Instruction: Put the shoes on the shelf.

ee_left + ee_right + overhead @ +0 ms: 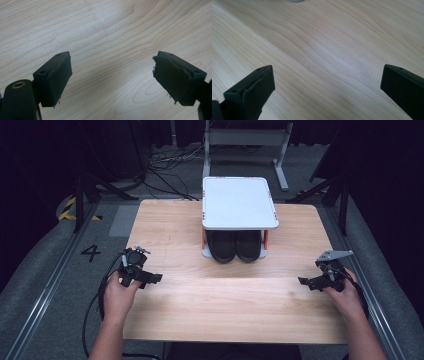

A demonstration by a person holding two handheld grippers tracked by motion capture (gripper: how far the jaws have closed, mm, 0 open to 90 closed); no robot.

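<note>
My left gripper (150, 279) and right gripper (306, 282) hung over the bare wooden table (225, 305), jaws spread wide, gripping nothing. Farther off, well apart from both, black shoes (234, 246) sat under the white rack (239, 202).

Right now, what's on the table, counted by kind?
Black shoes, side by side under the rack's top shelf: 2
White shelf rack: 1
Hand-held grippers, left and right, jaws open, nothing between them: 2
Total: 5
</note>
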